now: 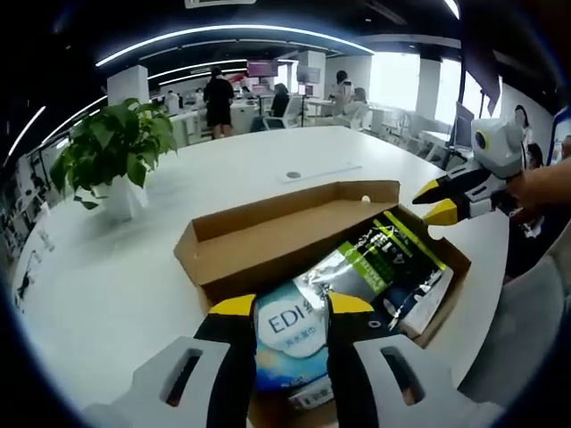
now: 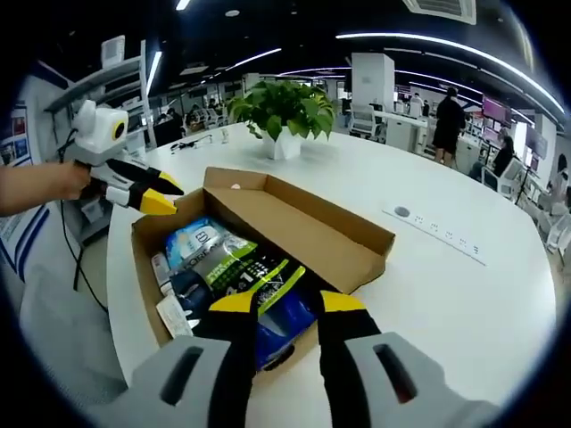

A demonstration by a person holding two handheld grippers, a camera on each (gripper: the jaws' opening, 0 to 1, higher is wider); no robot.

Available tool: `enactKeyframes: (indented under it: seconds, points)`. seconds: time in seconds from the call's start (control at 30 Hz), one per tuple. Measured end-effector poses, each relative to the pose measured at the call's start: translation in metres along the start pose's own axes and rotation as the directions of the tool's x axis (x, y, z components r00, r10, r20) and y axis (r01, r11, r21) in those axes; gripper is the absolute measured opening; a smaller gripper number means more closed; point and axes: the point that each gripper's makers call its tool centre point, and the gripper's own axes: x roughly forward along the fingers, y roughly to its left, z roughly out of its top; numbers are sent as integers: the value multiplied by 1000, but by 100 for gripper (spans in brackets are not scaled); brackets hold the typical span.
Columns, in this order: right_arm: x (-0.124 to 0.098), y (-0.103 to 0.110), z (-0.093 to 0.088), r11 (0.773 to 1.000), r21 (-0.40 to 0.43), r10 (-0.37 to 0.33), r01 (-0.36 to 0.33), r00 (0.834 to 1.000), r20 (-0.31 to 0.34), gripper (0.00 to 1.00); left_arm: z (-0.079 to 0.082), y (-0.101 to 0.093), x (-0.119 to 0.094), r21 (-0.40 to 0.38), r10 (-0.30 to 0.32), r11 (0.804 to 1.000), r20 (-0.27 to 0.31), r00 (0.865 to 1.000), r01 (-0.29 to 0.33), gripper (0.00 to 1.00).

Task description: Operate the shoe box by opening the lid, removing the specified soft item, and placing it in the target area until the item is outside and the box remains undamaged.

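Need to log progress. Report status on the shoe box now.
Left hand-held gripper open, poised over soft packs. Right hand-held gripper open above the other end. Shoe box lid open, packs inside. Nothing blocking.

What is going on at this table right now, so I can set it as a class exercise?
A person holds a two-jaw gripper in each hand over an open cardboard shoe box on a white table. The lid is already folded back. Inside lie soft packets: a blue and white pack and a black and green pouch. The left gripper is open, its fingers on either side of the blue and white pack. The right gripper hovers open over the box. Nothing has been lifted out yet.
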Motion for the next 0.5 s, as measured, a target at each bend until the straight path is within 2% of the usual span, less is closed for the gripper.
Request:
enactKeyframes:
  seconds: [0.17,0.27,0.5]
  points:
    - [8,5,1,999,-35,14,-15,1000,-25,26,-4,-6,0,0,-16,1000,-6,1000,16,28]
    - [15,7,-2,999,-48,18,-21,998,-63,27,-8,-8,1,2,-26,1000,-16,1000,26,28]
    - [26,8,-4,999,-46,7,-13,992,-123,26,-18,-11,4,-4,-48,999,-40,998,48,29]
